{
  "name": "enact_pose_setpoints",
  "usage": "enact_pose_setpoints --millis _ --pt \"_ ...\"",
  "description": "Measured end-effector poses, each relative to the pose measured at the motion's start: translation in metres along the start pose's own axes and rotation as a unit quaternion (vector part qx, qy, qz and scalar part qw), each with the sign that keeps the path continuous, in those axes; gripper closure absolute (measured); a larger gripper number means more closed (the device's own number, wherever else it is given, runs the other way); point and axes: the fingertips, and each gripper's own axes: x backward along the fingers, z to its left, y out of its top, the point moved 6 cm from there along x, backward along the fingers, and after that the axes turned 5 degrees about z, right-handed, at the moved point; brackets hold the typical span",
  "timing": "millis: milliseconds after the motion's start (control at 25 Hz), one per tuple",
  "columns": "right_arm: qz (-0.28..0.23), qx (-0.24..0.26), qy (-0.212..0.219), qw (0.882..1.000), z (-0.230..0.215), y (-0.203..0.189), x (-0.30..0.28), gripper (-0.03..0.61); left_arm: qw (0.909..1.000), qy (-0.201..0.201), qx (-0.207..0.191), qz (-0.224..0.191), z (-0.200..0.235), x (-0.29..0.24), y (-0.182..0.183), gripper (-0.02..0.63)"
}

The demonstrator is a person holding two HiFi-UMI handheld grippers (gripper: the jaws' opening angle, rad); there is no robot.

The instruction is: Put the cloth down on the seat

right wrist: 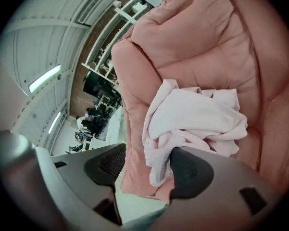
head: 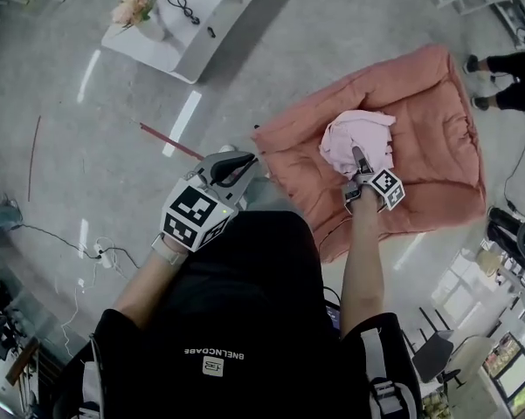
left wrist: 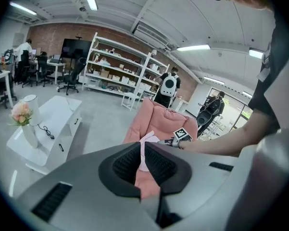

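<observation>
a grey polished floor [head: 332, 24] fills the scene, and on it at the right lies a big salmon-pink padded seat [head: 437, 85]. the person [head: 245, 321], in a black top, stands at its near left corner. far left is a low white table [head: 201, 24]. the pale pink cloth [head: 354, 138] rests bunched on the seat, towards its near left part. the right gripper [right wrist: 148, 163] reaches over the seat to the cloth's near edge, its jaws spread wide; a hanging fold of cloth sits between them, beside one pad, not squeezed. the left gripper [left wrist: 141, 150] hangs nearer, left of the seat over the floor, jaws drawn almost together and empty. pink flowers [head: 133, 7] stand on the table, and a thin red rod [head: 170, 142] lies on the floor.
</observation>
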Motion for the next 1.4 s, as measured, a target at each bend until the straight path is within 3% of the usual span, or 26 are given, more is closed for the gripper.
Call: enact_pose_setpoints --millis 520,680,960,1200,1400 --pt "-0.117 -0.025 0.025 0.993 0.075 -0.028 0.096 0.293 0.9889 -0.130 -0.072 -0.006 0.011 -0.006 0.056 0.597" --pt "-0.100 -0.015 0.010 0.995 0.081 -0.043 0.108 0.288 0.9823 -0.161 -0.095 -0.001 0.006 -0.018 0.071 0.597" --pt "-0.100 -0.048 -0.048 0.993 0.072 -0.063 0.132 0.265 0.9731 -0.196 -0.119 0.020 -0.005 -0.032 0.077 0.597" --pt "-0.156 -0.065 -0.050 0.984 0.078 -0.071 0.176 0.265 0.9623 -0.230 -0.141 0.040 -0.025 -0.039 0.081 0.597" --pt "-0.195 -0.041 -0.053 0.979 0.099 -0.072 0.207 0.265 0.9510 -0.257 -0.164 0.050 -0.042 -0.053 0.092 0.597"
